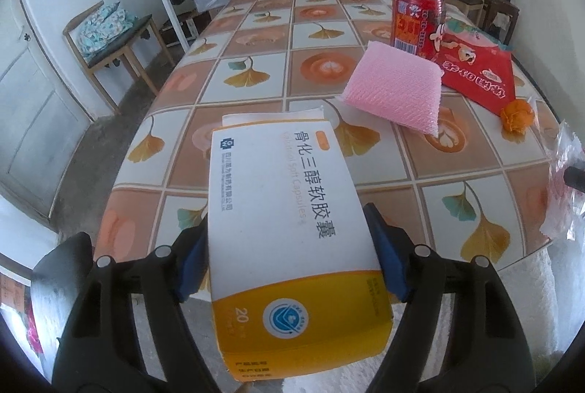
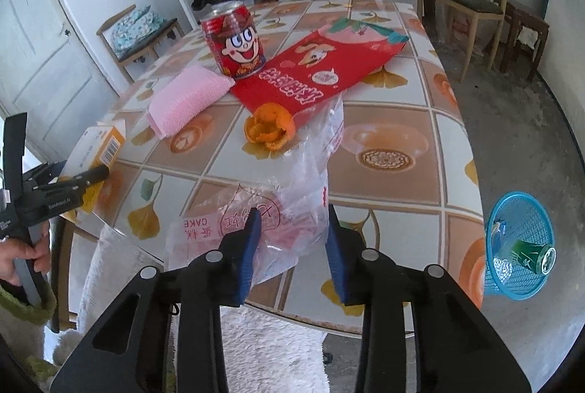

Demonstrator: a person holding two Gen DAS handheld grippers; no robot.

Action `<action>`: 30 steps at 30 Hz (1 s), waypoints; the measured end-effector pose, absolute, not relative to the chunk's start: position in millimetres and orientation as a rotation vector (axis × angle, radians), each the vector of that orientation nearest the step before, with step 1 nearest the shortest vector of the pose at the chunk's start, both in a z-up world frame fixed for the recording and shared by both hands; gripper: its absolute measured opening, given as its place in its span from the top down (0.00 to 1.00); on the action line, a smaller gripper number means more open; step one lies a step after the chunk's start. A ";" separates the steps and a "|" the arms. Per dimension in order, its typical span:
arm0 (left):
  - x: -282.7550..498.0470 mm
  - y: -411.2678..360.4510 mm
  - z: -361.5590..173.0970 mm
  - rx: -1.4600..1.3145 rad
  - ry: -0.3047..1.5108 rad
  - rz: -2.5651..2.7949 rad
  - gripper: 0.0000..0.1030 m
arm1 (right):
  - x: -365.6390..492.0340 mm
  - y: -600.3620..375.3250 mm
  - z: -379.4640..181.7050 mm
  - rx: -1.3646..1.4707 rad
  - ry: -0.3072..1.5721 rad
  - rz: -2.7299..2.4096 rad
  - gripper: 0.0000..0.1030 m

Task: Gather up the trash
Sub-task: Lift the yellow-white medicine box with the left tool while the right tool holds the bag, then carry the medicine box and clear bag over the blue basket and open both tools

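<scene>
My left gripper is shut on a white and yellow medicine box and holds it above the table's near edge; the box also shows in the right wrist view. My right gripper is open, its fingers on either side of a clear plastic cake bag that lies on the table. A red drink can, a red snack bag, a pink sponge and an orange peel lie further back.
The table has a tile-pattern cloth. A blue mesh waste basket with a green can in it stands on the floor at the right. Chairs stand left and right. A white side table is at the back.
</scene>
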State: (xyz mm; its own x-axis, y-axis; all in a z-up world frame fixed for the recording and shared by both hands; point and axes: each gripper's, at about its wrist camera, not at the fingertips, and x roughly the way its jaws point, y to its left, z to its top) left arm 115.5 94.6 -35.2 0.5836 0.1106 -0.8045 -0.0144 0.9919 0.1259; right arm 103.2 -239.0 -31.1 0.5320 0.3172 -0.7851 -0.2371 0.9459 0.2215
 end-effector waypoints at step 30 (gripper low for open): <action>66.0 76.9 34.3 0.161 0.756 0.099 0.30 | 61.2 -267.5 33.9 0.145 0.748 0.313 0.68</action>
